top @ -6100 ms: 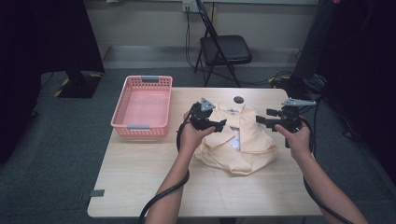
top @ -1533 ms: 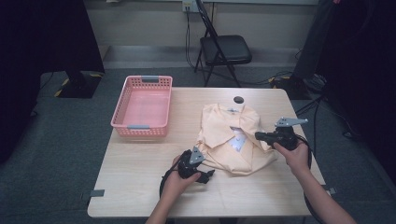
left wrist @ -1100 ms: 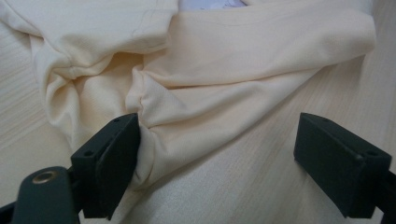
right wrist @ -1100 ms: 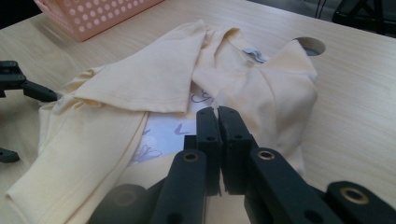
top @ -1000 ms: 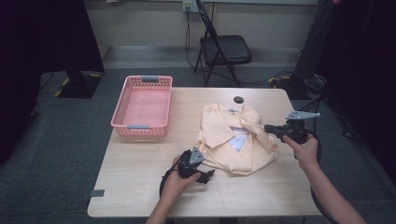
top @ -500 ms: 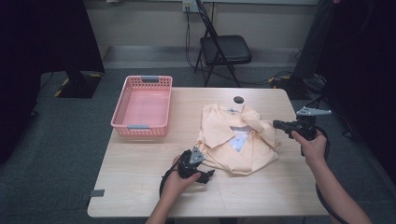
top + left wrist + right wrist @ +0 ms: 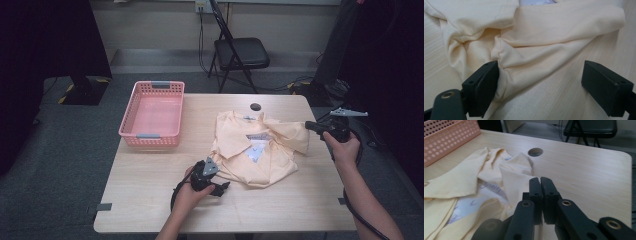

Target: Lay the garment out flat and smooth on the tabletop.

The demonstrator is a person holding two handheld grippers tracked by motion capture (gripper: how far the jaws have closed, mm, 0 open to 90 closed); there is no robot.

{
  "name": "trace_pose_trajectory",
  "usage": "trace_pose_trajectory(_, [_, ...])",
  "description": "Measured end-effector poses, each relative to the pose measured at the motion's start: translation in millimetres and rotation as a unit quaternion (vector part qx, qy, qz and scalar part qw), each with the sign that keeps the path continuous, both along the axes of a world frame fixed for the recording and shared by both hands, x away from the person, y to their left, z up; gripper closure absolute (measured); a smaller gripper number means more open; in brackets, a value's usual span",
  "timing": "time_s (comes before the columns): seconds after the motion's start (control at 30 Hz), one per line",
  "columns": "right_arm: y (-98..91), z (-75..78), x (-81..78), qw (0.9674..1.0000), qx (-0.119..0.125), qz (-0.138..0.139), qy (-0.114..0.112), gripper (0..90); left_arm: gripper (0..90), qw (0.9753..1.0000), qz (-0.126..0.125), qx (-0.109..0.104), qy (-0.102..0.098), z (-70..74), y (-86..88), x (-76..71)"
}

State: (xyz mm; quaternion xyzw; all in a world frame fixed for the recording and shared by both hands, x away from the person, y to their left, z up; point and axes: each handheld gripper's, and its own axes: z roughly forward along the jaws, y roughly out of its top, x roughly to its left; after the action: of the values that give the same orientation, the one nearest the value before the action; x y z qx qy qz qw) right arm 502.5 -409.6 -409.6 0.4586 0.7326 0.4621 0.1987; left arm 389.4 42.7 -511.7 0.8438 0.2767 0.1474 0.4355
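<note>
A pale yellow shirt [image 7: 255,150] lies on the wooden table [image 7: 150,185], its collar toward the far edge. At the table's right edge, my right gripper [image 7: 308,125] is shut on the shirt's sleeve [image 7: 292,134], which is drawn out to the right. In the right gripper view the jaws [image 7: 540,181] stand pressed together with the sleeve [image 7: 516,175] running up to them. My left gripper [image 7: 221,188] rests on the table at the shirt's near-left corner. Its jaws [image 7: 541,87] are open wide, and bunched cloth [image 7: 506,62] touches one pad.
A pink plastic basket [image 7: 129,117] with nothing in it stands at the table's far left. A dark round hole [image 7: 256,106] sits in the tabletop beyond the collar. A black folding chair [image 7: 240,52] stands behind the table. Cables trail from both grippers.
My right gripper has moved to the right with the sleeve, stretching it out from the shirt. The left gripper has stayed still on the table.
</note>
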Motion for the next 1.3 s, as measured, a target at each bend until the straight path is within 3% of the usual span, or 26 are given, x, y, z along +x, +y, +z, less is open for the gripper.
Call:
trace_pose_trajectory(0.2, [-23.3,-7.1,6.5,0.998,0.005,-0.062,-0.004,87.3,14.7,1.0,0.0,-0.001,0.001,0.0,0.0,0.2])
trace_pose_trajectory(0.23, [-24.5,-8.3,6.9,0.9979,0.015,-0.064,-0.004,81.6,14.7,1.0,0.0,-0.001,0.001,0.0,0.0,0.2])
trace_pose_trajectory(0.3, [-22.0,-8.1,4.3,0.998,0.008,-0.063,-0.008,76.5,14.6,1.0,-0.001,-0.001,0.001,0.0,0.0,0.3])
trace_pose_trajectory(0.47, [4.8,-6.7,-8.0,0.9998,0.008,-0.012,-0.014,52.5,14.7,1.0,-0.001,0.0,0.001,0.0,0.0,0.3])
trace_pose_trajectory(0.63, [37.6,-11.4,-23.5,0.9994,0.003,0.033,-0.013,34.9,14.7,1.0,0.0,-0.001,0.0,0.0,-0.1,0.2])
trace_pose_trajectory(0.8, [63.2,-20.7,-40.4,0.9981,-0.002,0.06,-0.011,22.8,14.6,1.0,-0.001,0.0,0.001,0.0,0.0,0.2])
trace_pose_trajectory(1.0, [78.0,-35.1,-57.5,0.997,-0.014,0.076,0.003,19.5,14.7,1.0,-0.001,-0.001,0.001,0.0,0.0,0.3])
trace_pose_trajectory(1.3, [81.4,-56.5,-81.2,0.9942,-0.041,0.097,0.023,16.1,14.7,1.0,-0.001,-0.001,0.0,0.0,0.0,0.3])
